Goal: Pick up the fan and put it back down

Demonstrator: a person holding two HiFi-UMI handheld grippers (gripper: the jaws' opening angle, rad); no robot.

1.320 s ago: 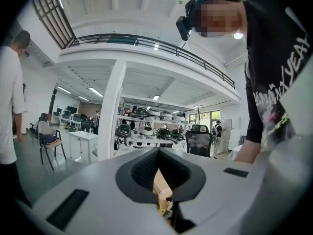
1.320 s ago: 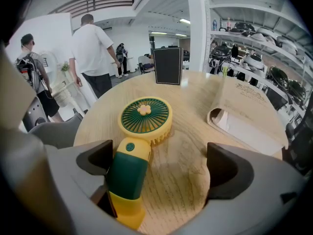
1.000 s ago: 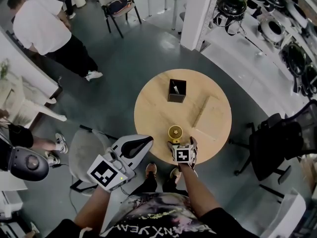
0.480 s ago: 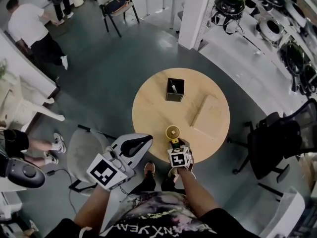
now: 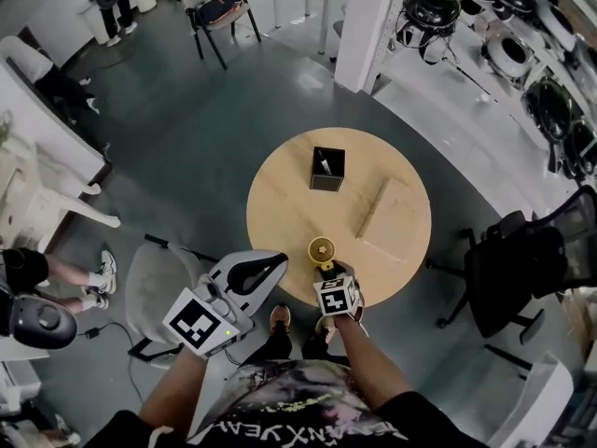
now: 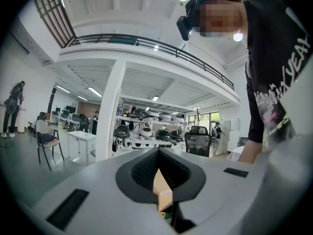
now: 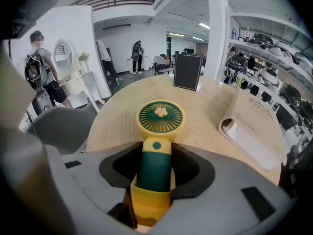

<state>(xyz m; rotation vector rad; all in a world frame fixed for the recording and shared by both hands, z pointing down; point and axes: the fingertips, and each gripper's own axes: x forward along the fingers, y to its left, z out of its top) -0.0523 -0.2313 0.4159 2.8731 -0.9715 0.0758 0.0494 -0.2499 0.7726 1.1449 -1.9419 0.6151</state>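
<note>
A small yellow and green hand fan (image 5: pixel 323 248) is at the near edge of the round wooden table (image 5: pixel 280 203). My right gripper (image 5: pixel 328 271) is shut on the fan. In the right gripper view the pads press both sides of the green handle (image 7: pixel 155 168), and the round grille (image 7: pixel 160 118) sticks out beyond the right gripper (image 7: pixel 155 160). Whether the fan's base touches the table is hidden. My left gripper (image 5: pixel 278 262) hangs off the table's left, level, its jaws shut on nothing. The left gripper (image 6: pixel 157 153) looks across the room.
A black open box (image 5: pixel 327 168) stands near the table's far side, and a folded beige booklet (image 5: pixel 392 213) lies at its right. A grey chair (image 5: pixel 154 292) is under my left arm. A black office chair (image 5: pixel 522 269) stands to the right, and a white pillar (image 5: pixel 368 26) beyond.
The right gripper's jaws have shut on the fan's handle. The person in white at the upper left has walked out of view. The left gripper has kept still.
</note>
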